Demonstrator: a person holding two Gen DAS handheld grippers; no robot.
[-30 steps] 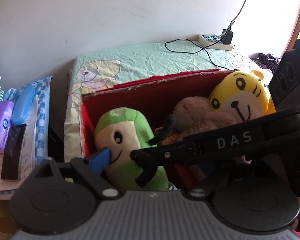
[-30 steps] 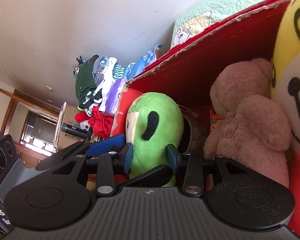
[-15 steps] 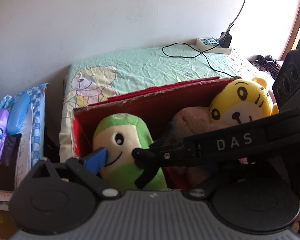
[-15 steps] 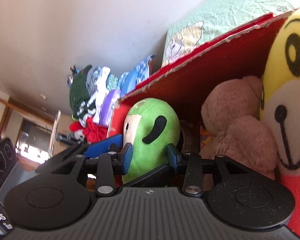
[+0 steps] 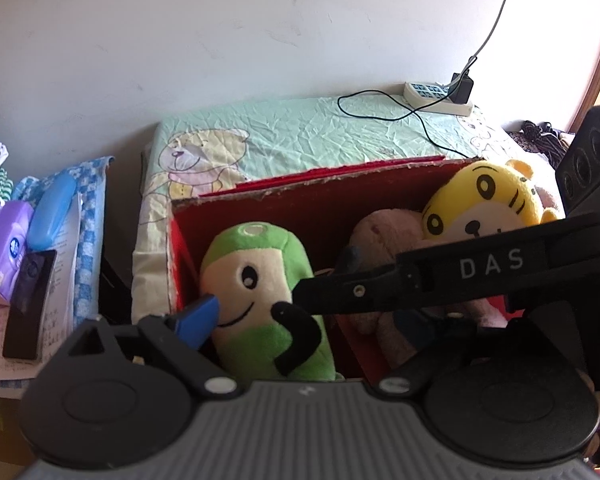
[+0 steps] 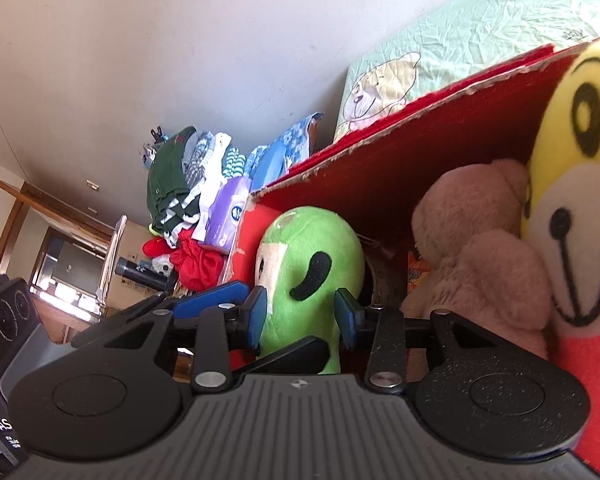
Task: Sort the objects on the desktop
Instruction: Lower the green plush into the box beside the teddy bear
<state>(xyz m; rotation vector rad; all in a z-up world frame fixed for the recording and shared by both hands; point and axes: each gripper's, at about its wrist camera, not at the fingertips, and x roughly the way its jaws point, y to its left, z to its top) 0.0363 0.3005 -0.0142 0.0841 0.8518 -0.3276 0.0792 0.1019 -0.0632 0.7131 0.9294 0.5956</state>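
Three soft toys sit inside a big red cardboard box (image 5: 340, 216). Behind the box lies a bed (image 5: 320, 132) with a pale green sheet that has a bear drawn on it. The yellow tiger toy (image 5: 484, 204) is at the right end of the box, and it leans on the pink fuzzy toy (image 6: 480, 252) in the middle. The green toy (image 5: 260, 292) with a smiling cream face stands up at the left end of the box, close to the red wall. The right claw (image 6: 300, 316) is around the green toy, with one blue pad on each side of its body, pinching it. The left claw (image 5: 300, 316) is spread wide: its left blue finger (image 5: 198, 316) is just beside the green toy's face, and its other finger is hidden behind the right claw's black arm. To the left of the box there is a pile of folded clothes (image 6: 188, 188), a purple tissue pack (image 5: 6, 248), a blue case (image 5: 52, 210) and a dark flat remote-like thing (image 5: 30, 304) on some paper. A white power strip (image 5: 436, 98) with a black cord lies at the far end of the bed.
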